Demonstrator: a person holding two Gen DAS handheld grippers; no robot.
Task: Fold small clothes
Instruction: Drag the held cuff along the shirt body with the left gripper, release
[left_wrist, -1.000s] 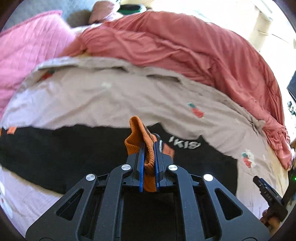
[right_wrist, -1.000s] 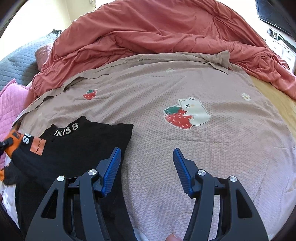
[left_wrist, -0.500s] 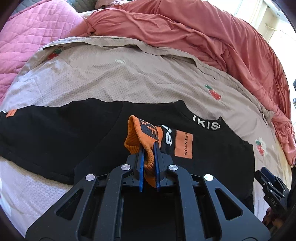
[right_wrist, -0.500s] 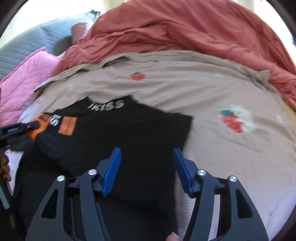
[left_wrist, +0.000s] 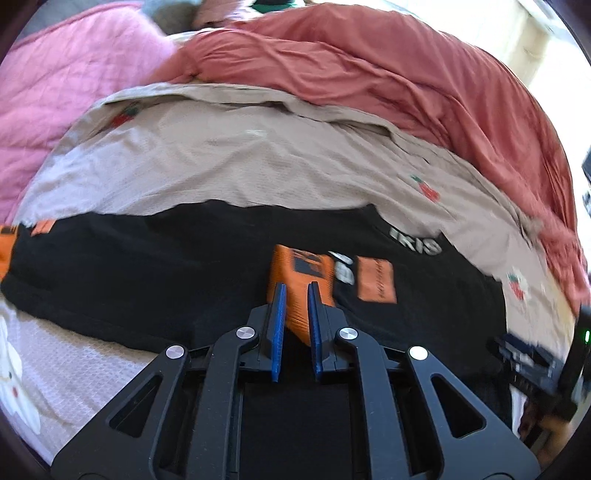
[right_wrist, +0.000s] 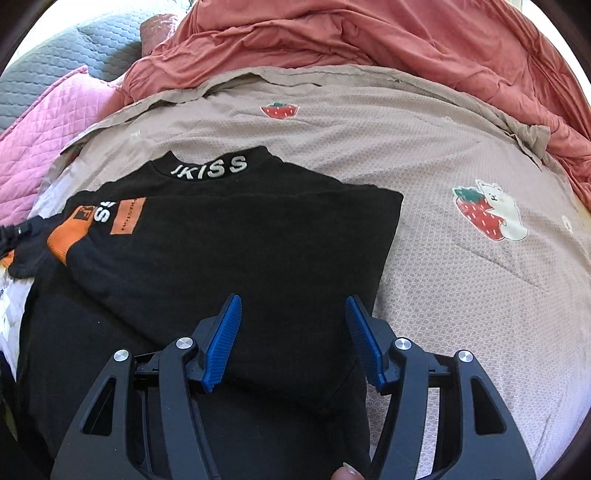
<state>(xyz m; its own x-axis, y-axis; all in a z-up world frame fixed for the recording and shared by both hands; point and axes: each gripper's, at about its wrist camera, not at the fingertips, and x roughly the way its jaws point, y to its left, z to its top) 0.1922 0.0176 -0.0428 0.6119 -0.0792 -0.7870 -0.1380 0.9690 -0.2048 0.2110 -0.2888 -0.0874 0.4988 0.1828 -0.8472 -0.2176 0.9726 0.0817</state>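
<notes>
From my left camera I see the left gripper (left_wrist: 295, 295) with its blue pads (left_wrist: 277, 314) drawn close on either side of the orange cuff (left_wrist: 301, 277) of a black sweater (left_wrist: 166, 273). The cuff sits between the pads and they are clenched on it, though this view is blurred and I cannot make out how firmly the fabric is pinched. The sweater lies spread across a beige bedspread (left_wrist: 240, 158) printed with small strawberries. Its collar, with white lettering, sits toward two o'clock from the pads, and an orange patch lies just beside the cuff at three o'clock.

From my right camera, the right gripper (right_wrist: 293, 332) hangs over the sweater's folded body with its pads well apart and nothing between them; it is released. The black cloth fills the view from nine o'clock to the centre, with its collar at eleven o'clock. The sleeve is folded across the chest, and its orange cuff lies at nine o'clock, where the tip of the other gripper meets it. A strawberry-and-bear print (right_wrist: 487, 214) on the bedspread lies at two o'clock, clear of the sweater. A rumpled red blanket (right_wrist: 406, 33) is heaped along the top, and a pink quilt (right_wrist: 40, 129) sits at ten o'clock. A fingertip (right_wrist: 347, 472) shows at the bottom edge.
</notes>
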